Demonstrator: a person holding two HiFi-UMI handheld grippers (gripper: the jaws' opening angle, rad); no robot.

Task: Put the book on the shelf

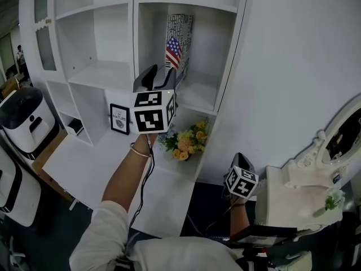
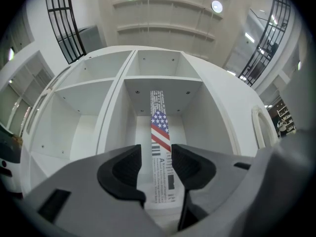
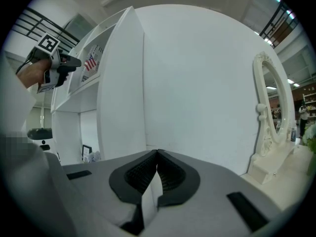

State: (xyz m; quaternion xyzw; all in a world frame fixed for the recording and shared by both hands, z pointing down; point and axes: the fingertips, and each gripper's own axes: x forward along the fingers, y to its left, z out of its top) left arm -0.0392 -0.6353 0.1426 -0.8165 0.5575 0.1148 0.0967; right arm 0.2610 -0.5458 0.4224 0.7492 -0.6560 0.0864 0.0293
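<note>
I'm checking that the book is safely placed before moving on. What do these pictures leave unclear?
- Book, lower end: in the head view it is hidden behind the left claw, so how it sits on the shelf can't be judged there.
- Book's small print: too small to read in every view.
- Right claw: in the head view it is hidden under its marker cube.
- Flowers: in the head view the blooms cover any container.

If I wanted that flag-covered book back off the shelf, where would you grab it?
By the spine, coming straight in from the open front. The book stands upright in its shelf compartment with the narrow spine facing out, so two jaws can close on its flat covers. The left gripper is lined up that way, jaws open.
</note>
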